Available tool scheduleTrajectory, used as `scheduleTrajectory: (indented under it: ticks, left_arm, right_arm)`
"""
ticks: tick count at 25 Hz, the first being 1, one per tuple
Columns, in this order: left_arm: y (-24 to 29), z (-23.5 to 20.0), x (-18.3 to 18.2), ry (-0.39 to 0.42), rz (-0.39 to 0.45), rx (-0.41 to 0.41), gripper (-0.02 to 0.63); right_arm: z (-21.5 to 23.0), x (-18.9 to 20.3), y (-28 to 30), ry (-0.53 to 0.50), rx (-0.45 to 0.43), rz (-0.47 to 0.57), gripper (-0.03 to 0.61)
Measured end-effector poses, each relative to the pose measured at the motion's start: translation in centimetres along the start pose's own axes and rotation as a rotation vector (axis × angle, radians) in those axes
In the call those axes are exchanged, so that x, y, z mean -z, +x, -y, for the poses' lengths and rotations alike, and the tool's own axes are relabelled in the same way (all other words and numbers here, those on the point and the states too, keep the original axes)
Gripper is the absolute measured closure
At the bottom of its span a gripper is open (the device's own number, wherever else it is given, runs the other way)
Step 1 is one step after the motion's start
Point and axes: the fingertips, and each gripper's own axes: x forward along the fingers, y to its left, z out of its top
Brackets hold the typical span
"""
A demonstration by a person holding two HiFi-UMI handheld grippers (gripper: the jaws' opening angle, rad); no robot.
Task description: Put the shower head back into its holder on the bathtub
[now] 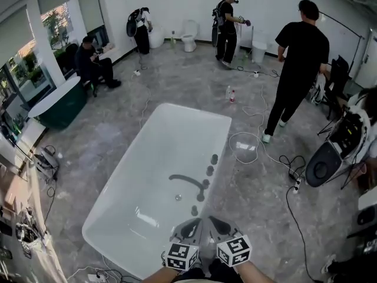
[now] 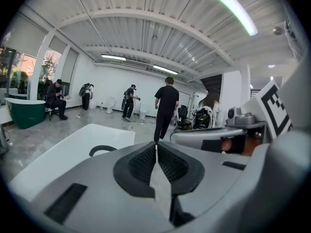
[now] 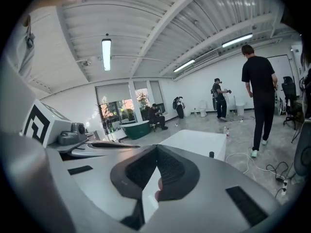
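1. Presently, in the head view, the left gripper (image 1: 189, 226) and right gripper (image 1: 219, 224) are being held side by side above the near end of the bathtub (image 1: 194, 112), both clenched and both empty.
   - The shower head is not being gripped. It is being judged to sit among the dark fittings (image 1: 209, 171) on the tub's right rim, beside the spout (image 1: 187, 180); which fitting it is cannot be told.
   - A loose seating is being flagged as the main hazard, since the head could slip into the basin.
   - Cables (image 1: 259, 149) are being noted on the floor just beside that rim, with a person in black (image 1: 297, 69) near them. A snag or a collision is being judged possible.
   - Open floor is being offered along the tub's left side.

2. In the left gripper view, the left gripper (image 2: 155, 147) is being shown with its jaws pressed together on nothing.
   - The bathtub (image 2: 73, 149) is being seen ahead and below.
   - The right gripper's marker cube (image 2: 272, 111) is being seen close at the right, so a knock between the tools is being judged possible on any inward swing.

3. In the right gripper view, the right gripper (image 3: 156, 149) is being shown closed, with nothing grasped.
   - The bathtub (image 3: 194, 141) is being seen ahead.
   - Cables (image 3: 274, 170) are being seen trailing at the right, by the person in black (image 3: 259, 89).
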Motion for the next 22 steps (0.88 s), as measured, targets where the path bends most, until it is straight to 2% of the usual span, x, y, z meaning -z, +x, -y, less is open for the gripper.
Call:
scheduleTrajectory:
  ticks: [9,22]
  left_arm:
    - [-1.5,1.9,-1.5,0.046,0.053,0.062,0.598]
    - [-1.7,1.8,-3.2,0.048,0.085,0.035,0.598]
  right_arm:
    - [-0.9,-1.3,-2.2,-0.010,0.069,0.051,0.565]
    - [-0.9,-2.4,-2.0,-0.033,0.053,0.053,0.565]
